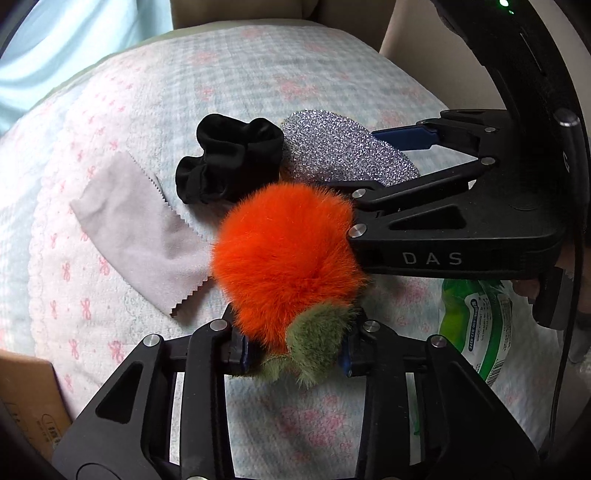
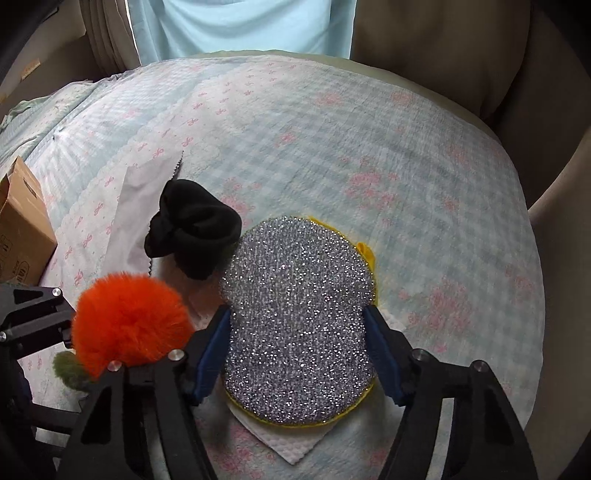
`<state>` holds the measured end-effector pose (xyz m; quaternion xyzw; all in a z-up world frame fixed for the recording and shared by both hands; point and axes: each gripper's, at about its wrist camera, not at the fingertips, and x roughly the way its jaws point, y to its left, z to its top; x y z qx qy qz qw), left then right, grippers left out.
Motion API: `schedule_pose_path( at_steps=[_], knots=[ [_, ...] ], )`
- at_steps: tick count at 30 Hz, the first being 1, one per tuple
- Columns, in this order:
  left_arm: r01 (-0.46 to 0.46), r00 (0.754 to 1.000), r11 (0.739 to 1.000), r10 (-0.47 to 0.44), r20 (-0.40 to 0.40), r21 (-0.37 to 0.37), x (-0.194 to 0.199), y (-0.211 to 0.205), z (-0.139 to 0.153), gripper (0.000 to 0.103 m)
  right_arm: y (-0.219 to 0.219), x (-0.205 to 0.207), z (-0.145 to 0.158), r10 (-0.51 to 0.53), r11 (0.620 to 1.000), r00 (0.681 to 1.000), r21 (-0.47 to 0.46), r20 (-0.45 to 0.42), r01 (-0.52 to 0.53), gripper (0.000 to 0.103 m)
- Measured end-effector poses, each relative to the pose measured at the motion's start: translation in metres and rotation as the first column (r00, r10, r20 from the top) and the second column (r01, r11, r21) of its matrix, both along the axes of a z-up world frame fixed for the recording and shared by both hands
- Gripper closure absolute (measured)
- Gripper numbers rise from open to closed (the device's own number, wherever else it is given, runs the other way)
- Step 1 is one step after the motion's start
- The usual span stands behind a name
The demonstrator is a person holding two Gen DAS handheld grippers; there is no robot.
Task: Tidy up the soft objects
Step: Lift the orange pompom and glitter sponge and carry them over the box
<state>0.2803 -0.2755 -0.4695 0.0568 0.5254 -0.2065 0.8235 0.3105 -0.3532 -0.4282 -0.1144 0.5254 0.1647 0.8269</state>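
Note:
A fluffy orange pom-pom (image 1: 284, 258) with a green furry tuft (image 1: 317, 332) lies on the checked bedspread (image 1: 258, 74). My left gripper (image 1: 293, 356) is shut on the green tuft, with a blue pad pressing each side. A silver glitter sponge (image 2: 299, 317) with a yellow rim lies on a white paper towel (image 2: 291, 446). My right gripper (image 2: 297, 350) is shut on the sponge, pinching its narrow middle. A black scrunchie (image 1: 229, 158) sits just beyond both, touching the sponge. A grey cloth (image 1: 140, 232) with zigzag edges lies flat to the left.
A cardboard box (image 2: 22, 229) stands at the left edge of the bed. A green plastic packet (image 1: 476, 328) lies under the right gripper's body. Light blue curtains (image 2: 251, 26) and beige cushions (image 2: 480, 55) border the far side.

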Motion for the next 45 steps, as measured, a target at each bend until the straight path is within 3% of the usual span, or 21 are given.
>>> schedule_pose_path(
  at_steps=[9, 19, 33, 45],
  knots=[
    [0.0, 1.0, 1.0, 0.0, 0.006, -0.018, 0.006, 0.006, 0.008, 0.075, -0.01, 0.001, 0.02, -0.074, 0.995, 0.997, 0.063, 0.031, 0.072, 0.047],
    [-0.004, 0.999, 1.0, 0.005, 0.039, -0.023, -0.013, 0.011, 0.037, 0.075, -0.008, -0.008, 0.049, -0.097, 0.993, 0.994, 0.079, 0.056, 0.092, 0.059],
    [-0.035, 0.993, 0.999, 0.039, 0.111, -0.037, -0.056, 0.034, 0.103, 0.075, -0.035, -0.037, 0.108, -0.251, 0.95, 0.965, 0.213, 0.079, 0.23, 0.059],
    [-0.097, 0.982, 0.993, 0.107, 0.158, -0.068, -0.089, 0.076, 0.171, 0.075, -0.001, -0.076, 0.188, -0.18, 0.974, 0.97, 0.17, 0.163, 0.152, 0.059]
  ],
)
